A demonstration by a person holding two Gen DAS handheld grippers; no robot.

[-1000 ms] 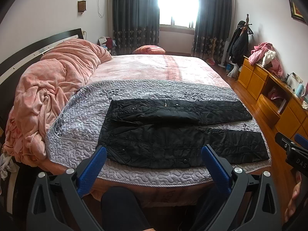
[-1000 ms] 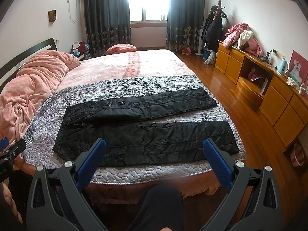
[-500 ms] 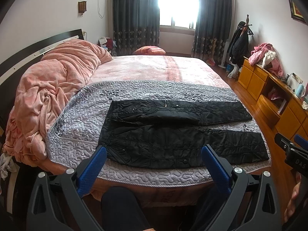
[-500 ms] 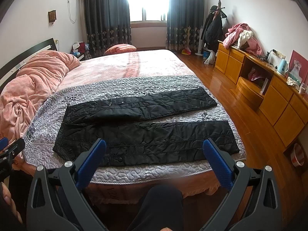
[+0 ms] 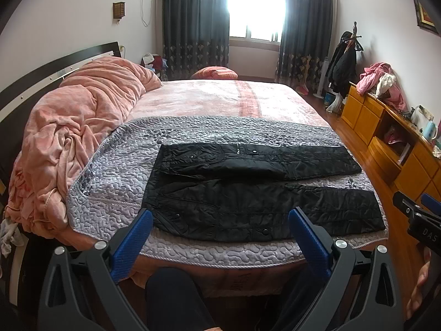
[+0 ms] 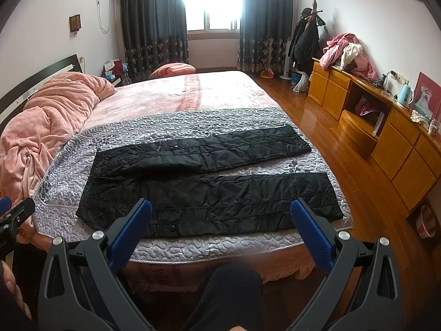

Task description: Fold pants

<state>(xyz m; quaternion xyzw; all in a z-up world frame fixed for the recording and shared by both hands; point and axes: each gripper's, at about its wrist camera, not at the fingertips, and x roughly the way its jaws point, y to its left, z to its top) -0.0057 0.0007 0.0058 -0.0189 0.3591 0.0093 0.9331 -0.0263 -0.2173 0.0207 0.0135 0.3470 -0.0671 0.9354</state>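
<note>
"DAS" in white on black body of right tongs (image 5: 421,230), cut by frame edge. Bed-frame lettering (image 6: 162,277) illegible.

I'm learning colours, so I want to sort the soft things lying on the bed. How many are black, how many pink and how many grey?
Black: 1, the black quilted pants spread flat.
Pink: 1, the crumpled pink fleece blanket by the headboard.
Grey: 1, the grey quilted bedspread under the pants.
Total: 3
</note>
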